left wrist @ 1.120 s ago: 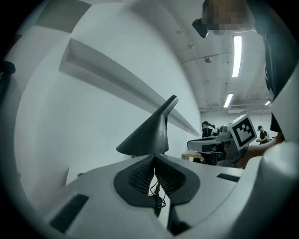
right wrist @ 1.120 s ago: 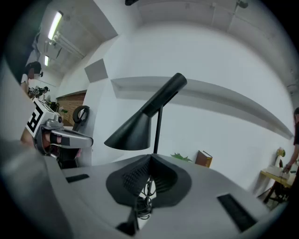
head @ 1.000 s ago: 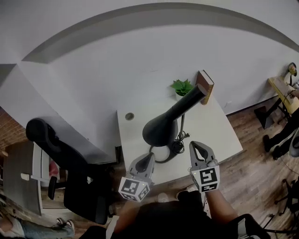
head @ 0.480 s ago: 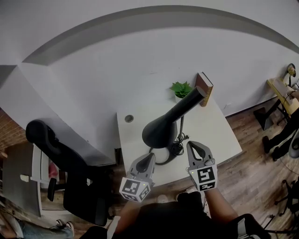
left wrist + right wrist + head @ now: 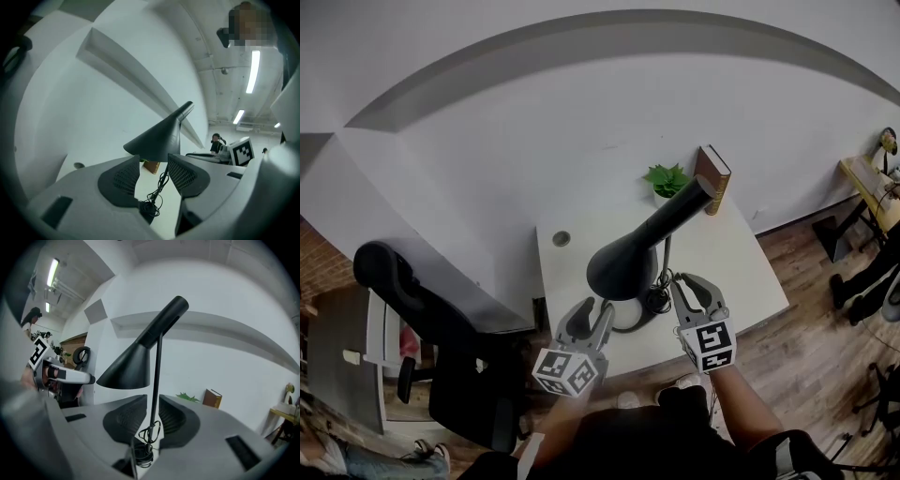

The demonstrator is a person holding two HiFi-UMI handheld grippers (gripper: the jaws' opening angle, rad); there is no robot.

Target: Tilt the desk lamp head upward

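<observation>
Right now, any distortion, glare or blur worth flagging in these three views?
Head view: heavy fisheye bows the wall edge; desk lamp sharp. Left gripper view: dark vignette, ceiling lights glare. Right gripper view: vignetted too, desk lamp a dark silhouette.

Open desk (image 5: 733, 270) right of lamp stem (image 5: 664, 259), coiled cord (image 5: 656, 298) at base, plant (image 5: 667, 178), book (image 5: 713, 176) behind

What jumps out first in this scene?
A black lamp stands in the middle of the desk, shade facing down. The left gripper and the right gripper flank its base, jaws opening with nothing held between them. A plant and a book sit by the wall.
</observation>
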